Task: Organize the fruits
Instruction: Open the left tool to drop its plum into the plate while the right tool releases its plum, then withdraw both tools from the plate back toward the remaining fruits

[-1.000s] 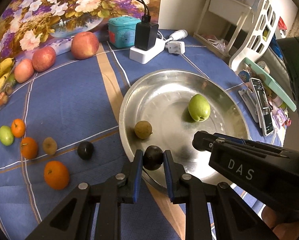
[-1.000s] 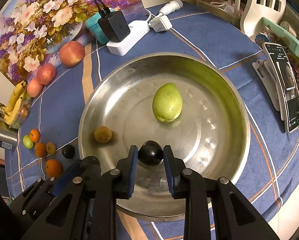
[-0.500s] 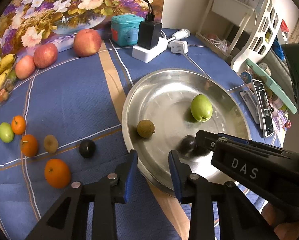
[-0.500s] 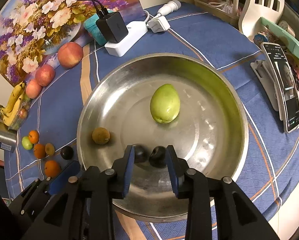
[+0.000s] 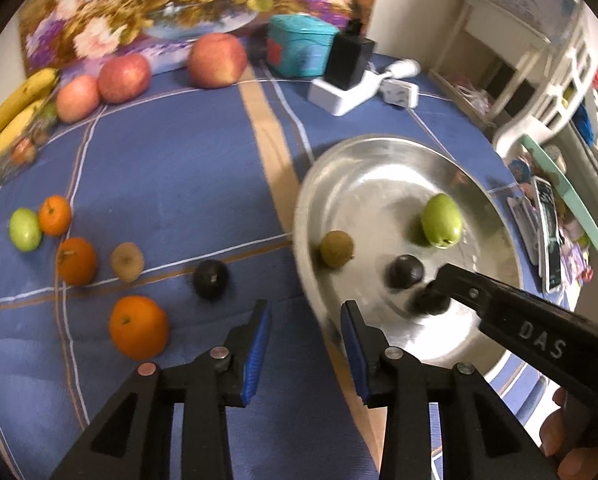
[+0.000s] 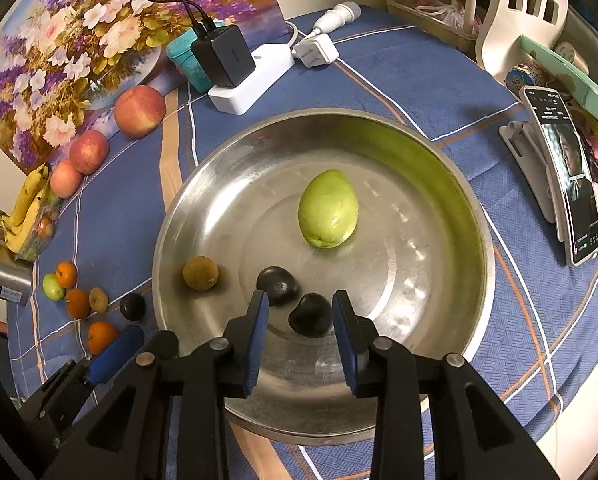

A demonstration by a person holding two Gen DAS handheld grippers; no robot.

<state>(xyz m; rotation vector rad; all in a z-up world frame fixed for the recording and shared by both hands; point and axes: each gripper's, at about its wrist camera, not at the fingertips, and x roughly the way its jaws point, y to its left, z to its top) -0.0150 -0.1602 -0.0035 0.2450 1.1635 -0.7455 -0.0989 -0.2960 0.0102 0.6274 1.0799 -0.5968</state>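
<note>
A steel basin (image 6: 451,168) (image 5: 383,152) holds a green pear (image 6: 328,209) (image 5: 441,220), a brown kiwi-like fruit (image 6: 200,273) (image 5: 336,249) and two dark plums (image 6: 277,280) (image 6: 311,315). My right gripper (image 6: 299,312) is open, its jaws on either side of the nearer plum, not touching it. My left gripper (image 5: 305,330) is open and empty above the cloth, left of the basin's near rim. On the cloth lie a dark plum (image 5: 211,279), three oranges (image 5: 139,332), a brown fruit (image 5: 127,262) and a small green fruit (image 5: 25,229).
Three apples (image 5: 217,60) and bananas (image 5: 11,112) lie along the flower painting at the back. A power strip with a charger (image 6: 243,76), a teal box (image 5: 299,46), a phone on a stand (image 6: 575,184) and a white rack (image 6: 515,12) border the basin.
Both grippers opened and let their plums go into the basin. My left gripper pulled back left off the basin. My right gripper stays over its plum.
</note>
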